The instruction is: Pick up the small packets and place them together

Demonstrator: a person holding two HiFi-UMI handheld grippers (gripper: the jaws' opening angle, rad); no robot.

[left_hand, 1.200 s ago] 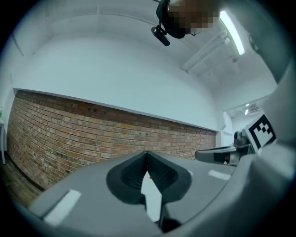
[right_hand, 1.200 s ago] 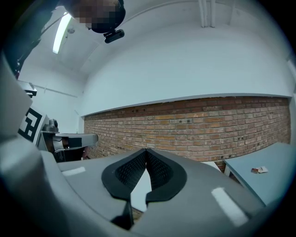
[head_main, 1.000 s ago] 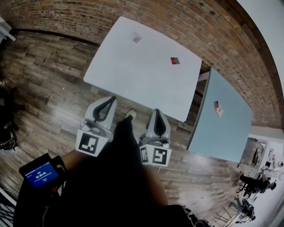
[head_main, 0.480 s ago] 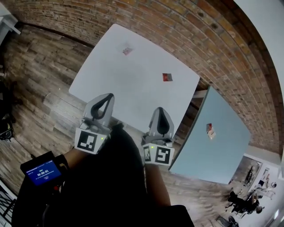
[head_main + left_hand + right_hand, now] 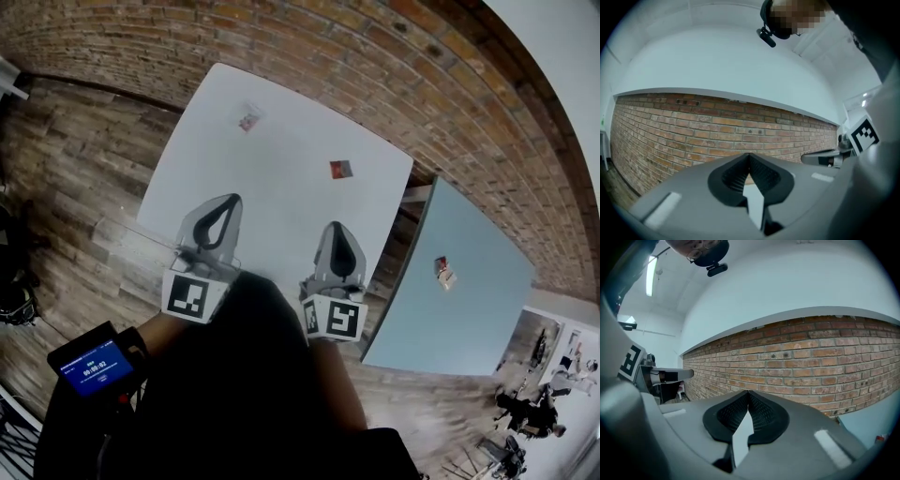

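Both the left gripper (image 5: 228,202) and right gripper (image 5: 339,230) have jaws pressed together, empty; the flat packets (image 5: 340,169) on the table (image 5: 281,192) could skid away when pinched.

The left gripper (image 5: 221,214) and right gripper (image 5: 340,248) are held side by side, level and pointing forward. Both have their jaws pressed together with nothing between them.

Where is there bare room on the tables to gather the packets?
White table: bare between the pale packet and red packet, and across its near half. Blue table: bare all around its lone packet. Nowhere crowded.
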